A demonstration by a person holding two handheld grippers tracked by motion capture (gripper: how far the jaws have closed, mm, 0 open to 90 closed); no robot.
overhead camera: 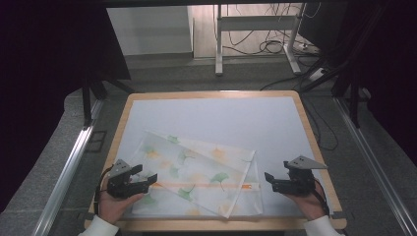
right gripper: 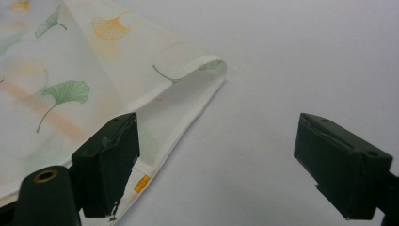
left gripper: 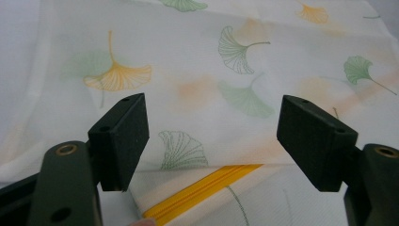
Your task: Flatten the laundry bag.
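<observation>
Left gripper view alone reveals the pouch's (left gripper: 226,70) yellow zipper (left gripper: 202,188) between the gaping left hand-held gripper (left gripper: 214,141).

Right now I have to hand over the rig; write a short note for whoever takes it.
Left gripper: open, at the left end of the ginkgo-print zippered fabric cover, jaws either side of the yellow zipper, gripping nothing.
Right gripper: open, off the cover's right edge, one jaw over that edge near the corner, holding nothing.
The cover lies flat on the white mat, one part folded over at a slant.
Done: nothing gripped yet.
Left: probably take both ends and straighten or fold the cover.
</observation>
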